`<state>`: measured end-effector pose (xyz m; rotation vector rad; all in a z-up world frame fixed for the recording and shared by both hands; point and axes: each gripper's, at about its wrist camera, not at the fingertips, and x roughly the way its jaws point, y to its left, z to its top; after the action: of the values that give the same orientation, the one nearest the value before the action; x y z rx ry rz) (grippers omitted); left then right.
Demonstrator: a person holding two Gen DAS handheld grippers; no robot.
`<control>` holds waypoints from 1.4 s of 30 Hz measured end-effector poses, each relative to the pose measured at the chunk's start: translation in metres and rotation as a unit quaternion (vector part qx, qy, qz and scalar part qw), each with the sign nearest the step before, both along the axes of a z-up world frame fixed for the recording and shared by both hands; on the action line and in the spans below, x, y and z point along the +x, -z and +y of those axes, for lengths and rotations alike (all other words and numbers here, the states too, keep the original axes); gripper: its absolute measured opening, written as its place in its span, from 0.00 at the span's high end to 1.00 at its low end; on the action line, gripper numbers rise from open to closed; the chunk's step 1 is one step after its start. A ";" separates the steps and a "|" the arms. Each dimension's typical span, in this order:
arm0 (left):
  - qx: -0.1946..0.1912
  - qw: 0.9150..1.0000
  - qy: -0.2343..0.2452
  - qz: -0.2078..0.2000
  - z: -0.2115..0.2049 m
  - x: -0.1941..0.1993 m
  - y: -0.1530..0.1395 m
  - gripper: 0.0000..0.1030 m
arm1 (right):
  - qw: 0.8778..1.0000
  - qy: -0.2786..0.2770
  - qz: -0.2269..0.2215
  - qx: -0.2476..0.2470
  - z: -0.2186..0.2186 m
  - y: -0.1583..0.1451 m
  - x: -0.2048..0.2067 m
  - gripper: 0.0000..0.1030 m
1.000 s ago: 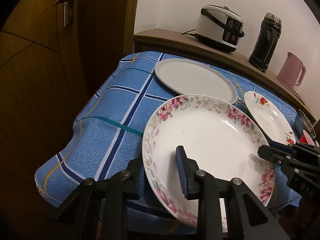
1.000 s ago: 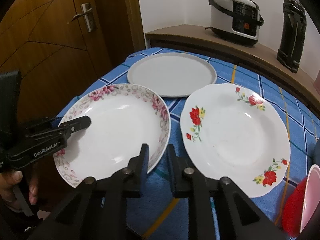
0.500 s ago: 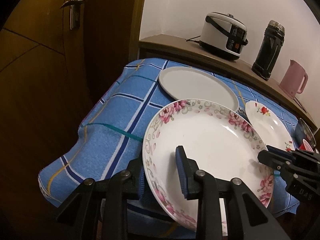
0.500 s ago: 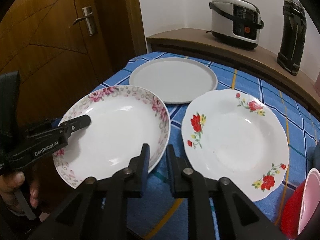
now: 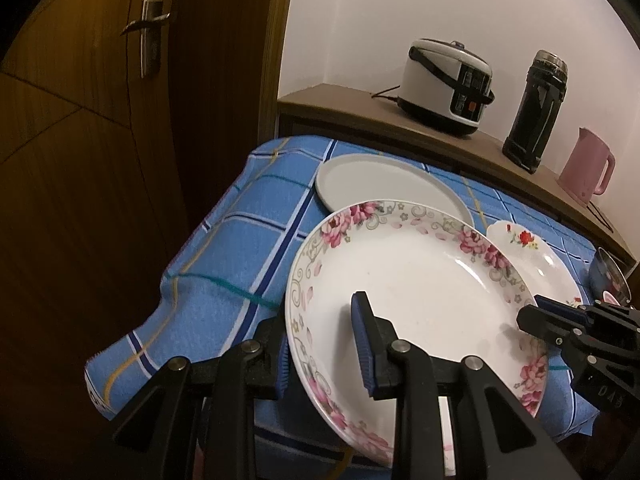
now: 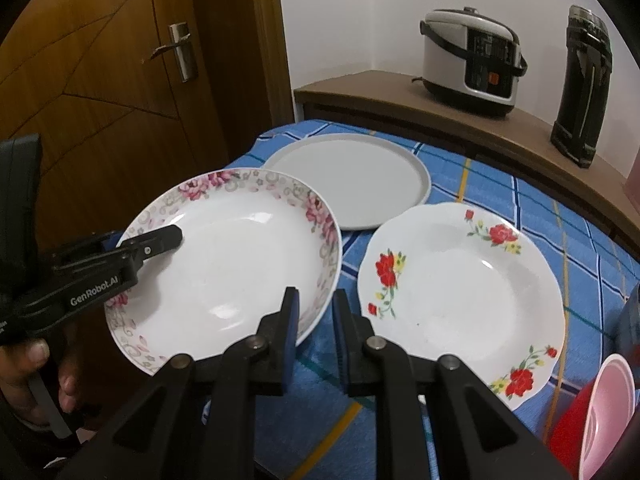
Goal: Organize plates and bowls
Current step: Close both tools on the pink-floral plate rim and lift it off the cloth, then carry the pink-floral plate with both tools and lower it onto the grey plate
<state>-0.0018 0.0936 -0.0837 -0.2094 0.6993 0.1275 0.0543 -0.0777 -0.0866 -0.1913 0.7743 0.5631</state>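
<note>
A white plate with a pink flower rim (image 5: 420,292) (image 6: 236,268) is lifted and tilted above the blue checked tablecloth (image 5: 240,248). My left gripper (image 5: 324,344) (image 6: 156,240) is shut on its near-left rim. My right gripper (image 6: 316,320) (image 5: 536,312) clamps its right rim, one finger over it, one under. A grey flat plate (image 5: 384,184) (image 6: 352,184) lies behind. A white plate with red flowers (image 6: 460,288) (image 5: 536,256) lies to the right.
A red and pink bowl (image 6: 596,424) sits at the right edge, with a dark bowl (image 5: 608,276) beyond. A rice cooker (image 5: 448,84), black flask (image 5: 536,108) and pink jug (image 5: 586,172) stand on a wooden shelf behind. A wooden door (image 5: 80,120) is on the left.
Both grippers have raised the pink-flowered plate off the cloth and tilted it; it now overlaps the grey plate's near edge in view.
</note>
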 end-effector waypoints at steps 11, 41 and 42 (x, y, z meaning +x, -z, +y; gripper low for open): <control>0.012 0.999 0.004 -0.030 -0.002 0.017 -0.021 0.71 | 1.000 0.010 -0.017 0.014 -0.005 -0.015 0.013 0.84; 0.038 0.996 0.014 -0.082 -0.006 0.073 -0.051 0.71 | 0.997 0.048 -0.061 0.013 -0.001 -0.041 0.067 0.84; 0.039 0.996 0.014 -0.084 -0.006 0.075 -0.052 0.71 | 0.997 0.050 -0.063 0.013 -0.001 -0.042 0.068 0.84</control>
<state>0.0735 0.0881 -0.0316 -0.1342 0.5282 0.1077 0.1225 -0.0788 -0.0444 -0.1615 0.6504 0.4626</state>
